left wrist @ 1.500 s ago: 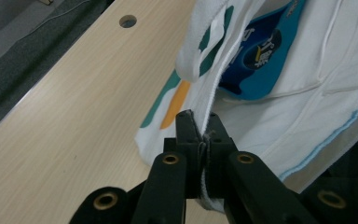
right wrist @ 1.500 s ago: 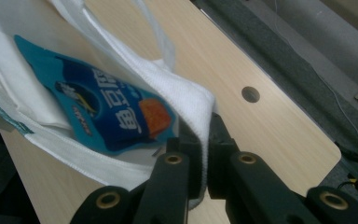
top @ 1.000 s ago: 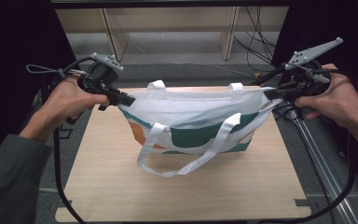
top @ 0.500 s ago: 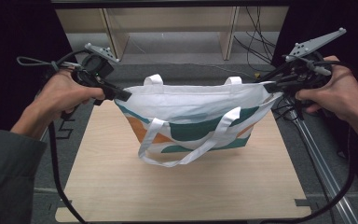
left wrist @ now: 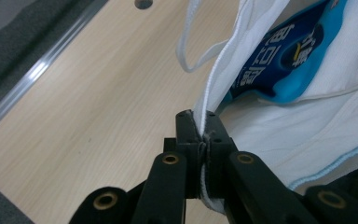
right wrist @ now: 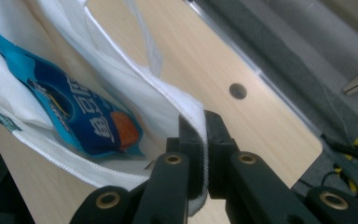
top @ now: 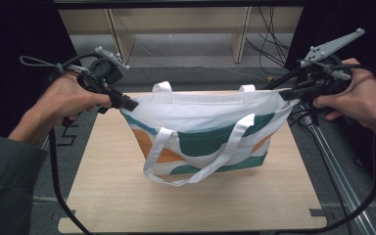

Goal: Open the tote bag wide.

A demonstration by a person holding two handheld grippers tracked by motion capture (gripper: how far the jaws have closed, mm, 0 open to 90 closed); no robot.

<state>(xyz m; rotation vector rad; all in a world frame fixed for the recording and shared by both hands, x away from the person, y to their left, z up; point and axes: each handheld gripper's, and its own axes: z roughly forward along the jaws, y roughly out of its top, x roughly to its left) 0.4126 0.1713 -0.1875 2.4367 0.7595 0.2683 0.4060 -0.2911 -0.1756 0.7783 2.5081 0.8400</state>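
From above, the tote bag [top: 203,132] hangs stretched over the tabletop [top: 127,196] between the left gripper [top: 127,104] and the right gripper [top: 290,94]. In the left gripper view, the jaws are clenched on the bag's rim, with a blue packet [left wrist: 279,60] inside. In the right gripper view, the jaws likewise pinch the rim.

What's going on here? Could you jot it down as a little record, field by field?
Held thing: tote bag, white with teal and orange shapes
Left gripper: shut on the bag's left top corner
Right gripper: shut on the bag's right top corner
Bag's pose: upright, stretched between the grippers
Inside the bag: blue packet
Handles: front one hangs down
Underneath: wooden table
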